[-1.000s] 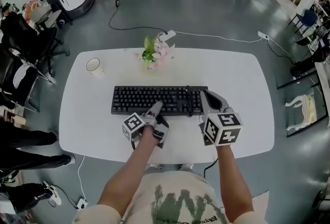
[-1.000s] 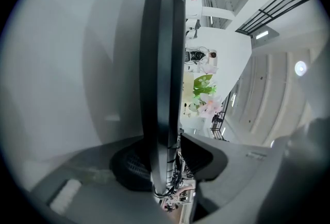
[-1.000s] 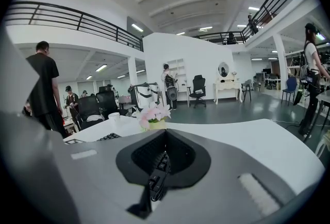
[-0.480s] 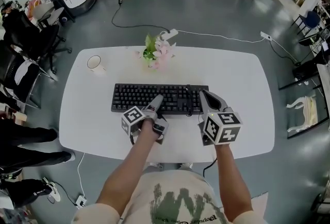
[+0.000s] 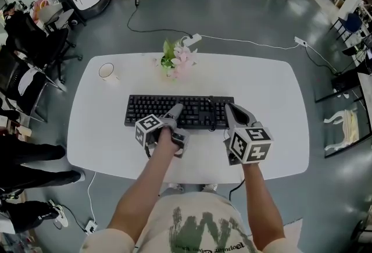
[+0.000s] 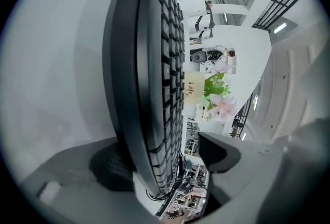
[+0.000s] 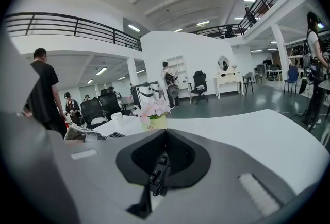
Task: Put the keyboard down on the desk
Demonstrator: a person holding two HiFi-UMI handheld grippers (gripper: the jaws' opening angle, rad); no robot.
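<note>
Your left forearm [image 5: 145, 188] slants in from below the keyboard [image 5: 154, 111] and up to the middle of its near edge. Your hand [image 5: 167, 144] is wrapped round the left gripper [image 5: 174, 113]. That gripper is rolled on its side, so one jaw sits on the keyboard's underside and the other on its key side. The jaws stand apart with the near edge between them. The underside pad [image 6: 111, 166] lies against the keyboard, while the key-side pad [image 6: 217, 150] shows a clear gap above the keys. It has no squeeze on the keyboard.

Your right forearm [image 5: 258, 199] runs nearly straight up to the keyboard's right end. It holds the right gripper [image 5: 230, 110] level, with its marker cube [image 5: 250, 143] towards you. Its jaws are pressed together, pad against pad, with nothing between them. The tips sit at the keyboard's right end, but I cannot tell if they touch it.

The keyboard is in the middle of the white desk [image 5: 267, 95], long side across you. Whether its near edge is raised off the desk I cannot tell.

A mug [image 5: 107, 73] stands mouth up, well apart from the keyboard beyond its far left corner. Its contents cannot be made out. A small pot [image 6: 192, 89] stands just beyond the middle of the keyboard's far edge. It holds pink flowers [image 5: 182, 60] and green leaves.
</note>
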